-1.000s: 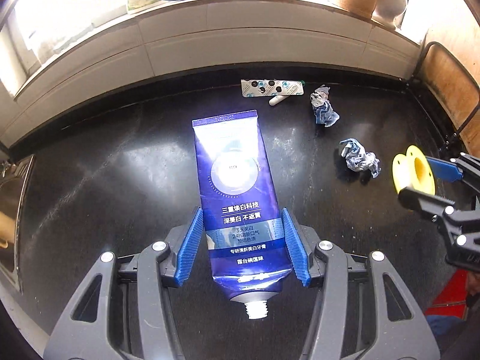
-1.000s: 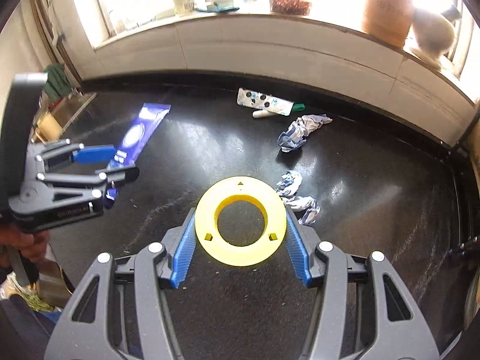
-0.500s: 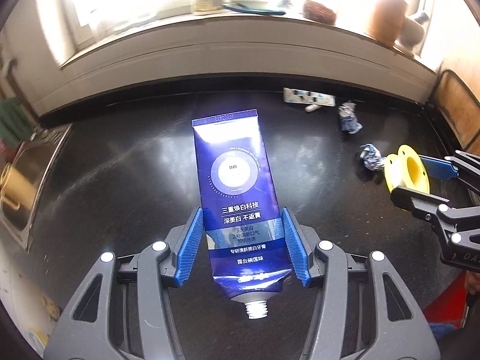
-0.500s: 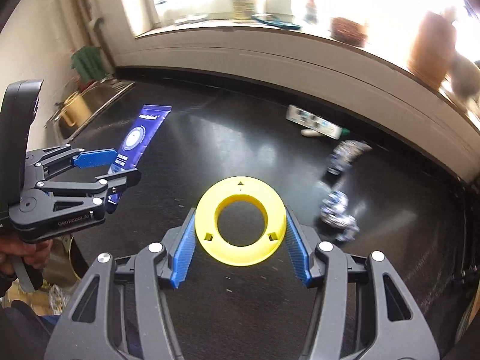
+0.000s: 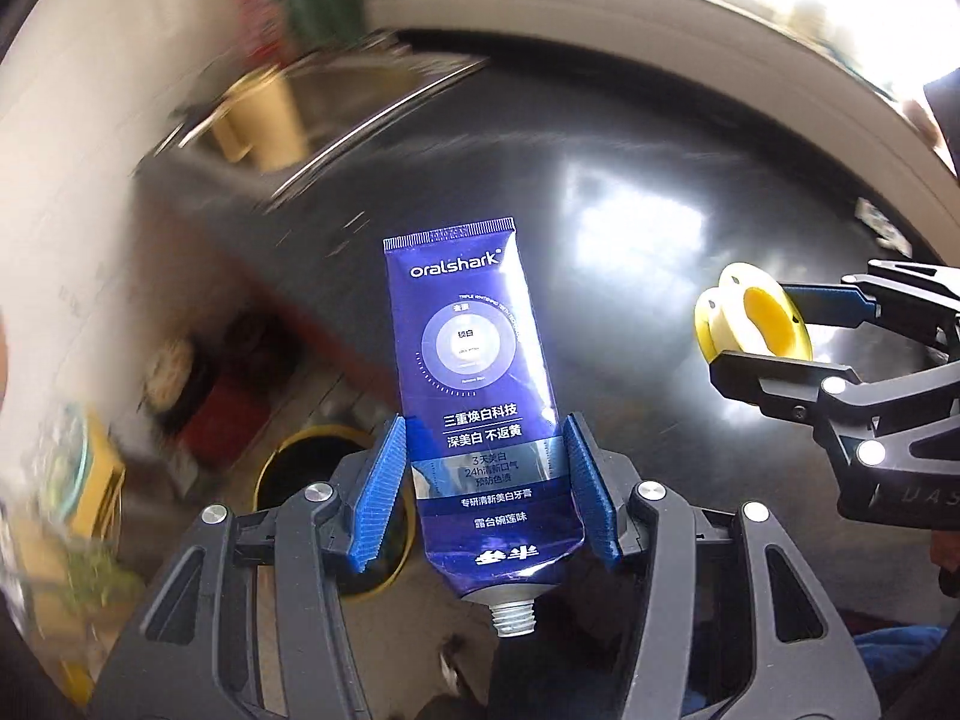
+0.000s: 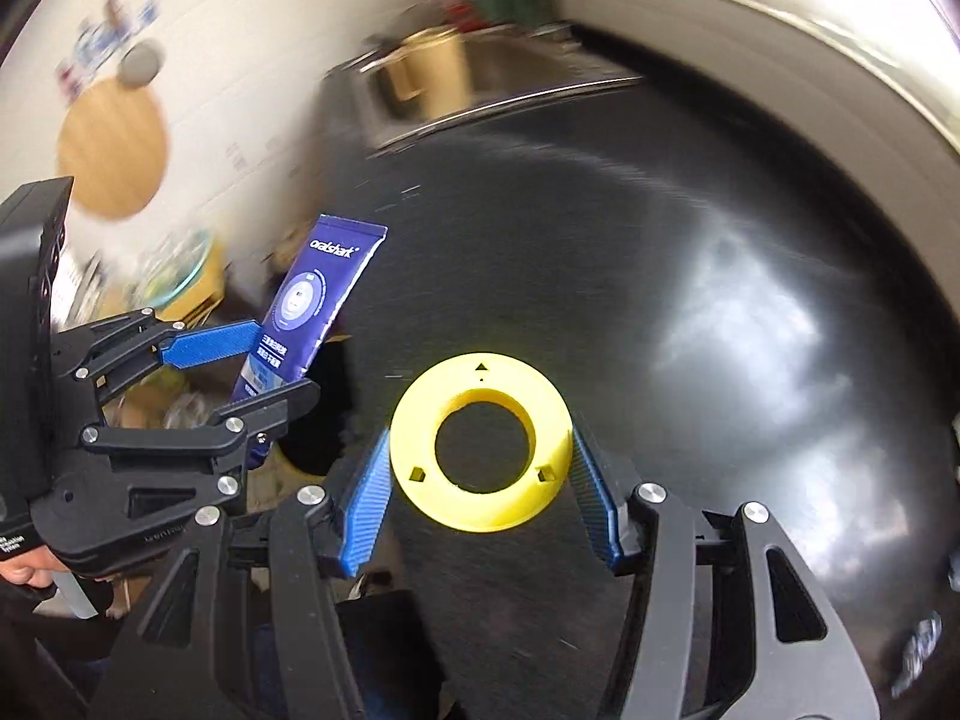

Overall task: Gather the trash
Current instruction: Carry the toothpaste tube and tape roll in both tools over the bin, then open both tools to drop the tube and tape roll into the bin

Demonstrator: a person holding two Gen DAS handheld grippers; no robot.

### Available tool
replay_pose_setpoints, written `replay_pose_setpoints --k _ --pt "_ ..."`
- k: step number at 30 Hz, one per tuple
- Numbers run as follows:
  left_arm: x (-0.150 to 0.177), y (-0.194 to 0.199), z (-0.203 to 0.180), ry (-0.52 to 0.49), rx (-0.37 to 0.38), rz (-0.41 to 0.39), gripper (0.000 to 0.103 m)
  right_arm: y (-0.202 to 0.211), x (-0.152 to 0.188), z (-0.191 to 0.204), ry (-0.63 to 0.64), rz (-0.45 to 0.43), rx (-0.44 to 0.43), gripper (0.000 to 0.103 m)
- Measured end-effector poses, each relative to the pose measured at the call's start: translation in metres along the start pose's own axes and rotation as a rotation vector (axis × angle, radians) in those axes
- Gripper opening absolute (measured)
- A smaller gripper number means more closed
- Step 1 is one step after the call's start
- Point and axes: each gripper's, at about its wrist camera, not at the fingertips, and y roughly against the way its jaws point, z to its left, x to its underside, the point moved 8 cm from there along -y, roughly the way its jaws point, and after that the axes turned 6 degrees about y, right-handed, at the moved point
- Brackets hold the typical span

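two grippers, two pieces of trash, held over the counter's edge

pictured in the left gripper [image 5: 489, 489]: a blue toothpaste tube [image 5: 480, 384], pinched low on its body between the blue pads [image 5: 378, 492], threaded neck without cap pointing back toward the camera, flat crimped end up and away. seen beneath and left of it, past the edge of the black countertop [image 5: 630, 192]: a yellow-rimmed bin [image 5: 276, 468] with a dark inside, partly hidden by the left finger. clamped in the right gripper [image 6: 480, 474]: a yellow plastic spool [image 6: 480, 441], pads pressed on either side of its flange, hole facing the camera, dark counter behind. blurred at upper left in both views: a steel sink [image 6: 480, 78]. visible at the right-wrist view's lower left: a hand [image 6: 24, 570] on the left gripper's handle.
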Motion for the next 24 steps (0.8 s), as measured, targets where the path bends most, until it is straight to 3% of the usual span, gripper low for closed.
replay_pose_setpoints --k 5,10,15,23,24 --pt "0.049 -0.02 0.088 0.195 -0.082 0.066 0.052 -0.063 -0.029 0.087 0.15 0.086 -0.141 0.055" --pt "0.079 -0.041 0.148 0.329 -0.117 0.095 0.052 -0.117 -0.058 0.154 0.246 0.147 -0.213 0.055" --pt "0.092 -0.071 0.186 0.404 -0.122 0.112 0.052 -0.158 -0.076 0.184 0.288 0.192 -0.234 0.055" --pt "0.087 -0.087 0.202 0.423 -0.114 0.102 0.054 -0.199 -0.102 0.2 0.323 0.226 -0.239 0.055" --pt "0.088 -0.089 0.203 0.418 -0.12 0.107 0.055 -0.203 -0.103 0.202 0.326 0.234 -0.24 0.06"
